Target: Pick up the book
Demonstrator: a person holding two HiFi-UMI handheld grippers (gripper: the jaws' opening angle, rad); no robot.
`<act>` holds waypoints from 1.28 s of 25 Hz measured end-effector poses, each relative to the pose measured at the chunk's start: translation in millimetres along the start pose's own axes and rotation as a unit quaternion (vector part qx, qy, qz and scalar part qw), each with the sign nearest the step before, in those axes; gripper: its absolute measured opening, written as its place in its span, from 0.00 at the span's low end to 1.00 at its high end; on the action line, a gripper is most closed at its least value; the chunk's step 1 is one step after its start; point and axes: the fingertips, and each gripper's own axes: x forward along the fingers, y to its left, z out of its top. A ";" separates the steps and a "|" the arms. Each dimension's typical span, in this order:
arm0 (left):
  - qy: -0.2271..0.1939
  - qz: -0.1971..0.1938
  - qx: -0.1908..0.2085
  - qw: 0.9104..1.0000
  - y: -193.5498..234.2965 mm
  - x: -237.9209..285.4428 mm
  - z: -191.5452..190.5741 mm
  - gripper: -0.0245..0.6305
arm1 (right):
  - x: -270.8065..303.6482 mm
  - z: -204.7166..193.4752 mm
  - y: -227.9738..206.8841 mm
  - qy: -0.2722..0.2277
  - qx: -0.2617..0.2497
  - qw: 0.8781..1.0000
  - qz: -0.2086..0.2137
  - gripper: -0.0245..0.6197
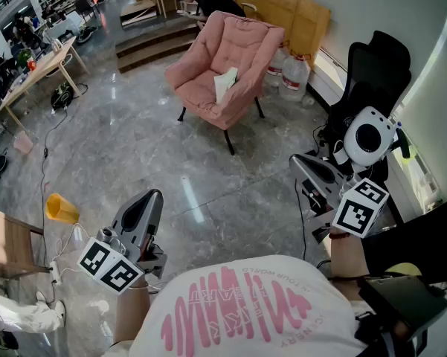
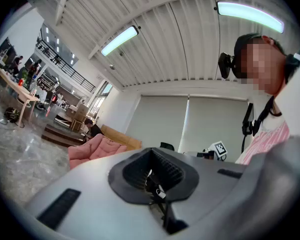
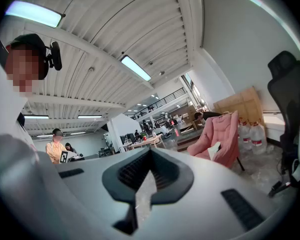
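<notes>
L gripper (image 1: 153, 196) and R gripper (image 1: 299, 162) are both held level at waist height in front of the person's white shirt w/ pink print (image 1: 245, 311). Jaws on each are fully together, nothing between them, both empty. The book (image 1: 225, 84) is thin and pale, whitish w/ a faint green tint, its cover bent a little. It sits tilted on the seat of a pink padded armchair (image 1: 238, 43), leaning toward the backrest. It's well apart from both grippers: farther out across the floor, roughly between the lines the two point along, nearer the R one's side. In the R gripper view it shows as a small light patch on the chair, right of the jaws. The floor (image 1: 134, 147) is glossy grey stone-look tile w/ light reflections. Behind the armchair are 2 big clear water jugs (image 1: 291, 73) and wooden boards (image 1: 283, 6) against the wall. A black office chair (image 1: 378, 69) stands near the R gripper. A yellow cone-shaped thing (image 1: 59, 208) lies on the floor near the L gripper. Low dark steps (image 1: 152, 42) and a long wooden table (image 1: 37, 69) sit farther back left. It's a big open hall w/ a ribbed white ceiling and strip lights.
</notes>
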 end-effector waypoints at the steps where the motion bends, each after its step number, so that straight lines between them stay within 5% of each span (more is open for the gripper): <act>1: 0.001 0.000 -0.001 1.000 0.5 -2.5 -0.6 0.05 | 0.2 -2.2 2.3 0.002 0.000 1.000 0.000 0.05; 23: -0.010 0.008 0.015 1.000 42.8 -25.5 15.4 0.05 | 37.3 -7.5 17.5 -0.033 0.032 0.999 0.006 0.05; 32: 0.003 -0.004 -0.051 0.999 65.5 -46.1 -19.0 0.05 | 46.4 -53.9 29.8 0.012 0.032 0.999 -0.020 0.05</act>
